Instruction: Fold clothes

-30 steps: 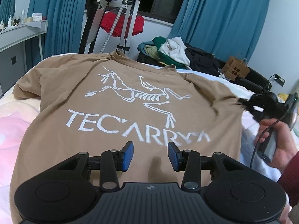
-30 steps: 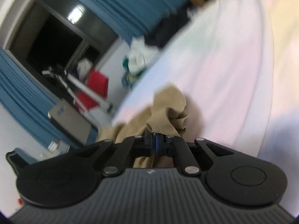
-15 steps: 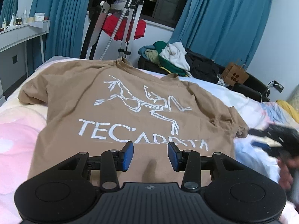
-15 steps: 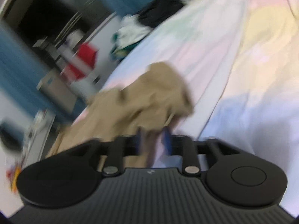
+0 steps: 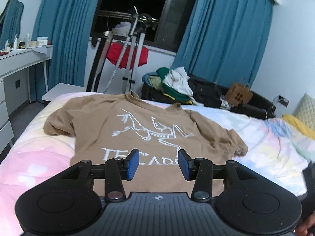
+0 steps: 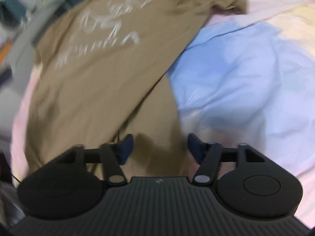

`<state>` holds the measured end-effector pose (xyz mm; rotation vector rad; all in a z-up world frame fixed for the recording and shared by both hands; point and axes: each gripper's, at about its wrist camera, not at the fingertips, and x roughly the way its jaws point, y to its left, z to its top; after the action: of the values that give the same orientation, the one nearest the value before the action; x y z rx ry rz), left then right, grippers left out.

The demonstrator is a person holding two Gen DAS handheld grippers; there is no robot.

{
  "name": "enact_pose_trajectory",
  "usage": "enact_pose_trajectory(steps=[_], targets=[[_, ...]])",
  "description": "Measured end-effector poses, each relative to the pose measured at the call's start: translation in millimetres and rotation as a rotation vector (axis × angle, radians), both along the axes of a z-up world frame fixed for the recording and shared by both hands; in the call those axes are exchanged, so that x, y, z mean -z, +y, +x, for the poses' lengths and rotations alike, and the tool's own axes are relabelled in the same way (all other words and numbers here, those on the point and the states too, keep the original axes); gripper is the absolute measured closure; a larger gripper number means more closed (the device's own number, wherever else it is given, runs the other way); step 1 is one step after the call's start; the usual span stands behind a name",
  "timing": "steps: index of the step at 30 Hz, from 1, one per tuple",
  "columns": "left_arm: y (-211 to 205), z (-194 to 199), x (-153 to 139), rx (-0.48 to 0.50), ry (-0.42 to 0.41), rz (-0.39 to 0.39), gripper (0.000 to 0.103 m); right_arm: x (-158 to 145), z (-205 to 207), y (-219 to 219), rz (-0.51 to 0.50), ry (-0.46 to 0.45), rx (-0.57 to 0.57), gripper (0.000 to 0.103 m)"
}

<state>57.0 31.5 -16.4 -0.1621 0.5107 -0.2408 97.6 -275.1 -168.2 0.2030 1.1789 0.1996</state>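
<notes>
Nearest you, your left gripper (image 5: 158, 164) has its blue-padded fingers (image 5: 132, 162) spread wide with nothing between them; they hover above the lower part of the tan T-shirt (image 5: 137, 129) and, as far as the left wrist view shows, touch no cloth. Your right gripper (image 6: 159, 147) is likewise wide apart and empty. It hangs over the shirt's right side near the hem, where a strip of tan cloth runs under the gap between the fingers; that view is blurred, so you cannot tell whether a pad brushes the fabric.

Beyond the fingers, the T-shirt lies spread on the bed (image 5: 39, 157), print side up, with the white skeleton figure and lettering (image 5: 151, 133) in full view. Its body looks mostly flat. The left sleeve (image 5: 57, 123) lies out to the side with a few creases, and the right sleeve (image 5: 234, 141) is bunched and rumpled at the edge. The collar (image 5: 133, 96) points away from you, toward the far end of the bed.

Judging by that, no fold shows in the shirt: it is laid open at full width. All the folding is left, and the crumpled right sleeve probably wants smoothing too.

Farther off, a heap of other clothes (image 5: 177, 82) sits past the bed, below the blue curtains (image 5: 226, 39).
</notes>
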Motion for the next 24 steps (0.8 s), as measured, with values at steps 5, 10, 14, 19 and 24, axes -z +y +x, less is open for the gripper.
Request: enact_pose_trajectory(steps=[5, 10, 14, 19, 24], targets=[[14, -7, 2, -0.014, 0.024, 0.007, 0.057, -15, -20, 22, -0.041, 0.022, -0.117, 0.099], [21, -8, 8, -0.020, 0.054, 0.039, 0.057, -25, -44, 33, -0.045, 0.046, -0.179, 0.099], [32, -14, 18, -0.048, 0.118, 0.067, 0.057, -41, -45, 23, -0.094, -0.027, -0.060, 0.095], [50, -27, 37, -0.106, 0.230, 0.091, 0.050, -64, -56, 9, 0.050, -0.216, 0.070, 0.070], [63, -32, 54, -0.148, 0.323, 0.109, 0.050, -42, -54, 27, 0.224, -0.224, 0.143, 0.044]])
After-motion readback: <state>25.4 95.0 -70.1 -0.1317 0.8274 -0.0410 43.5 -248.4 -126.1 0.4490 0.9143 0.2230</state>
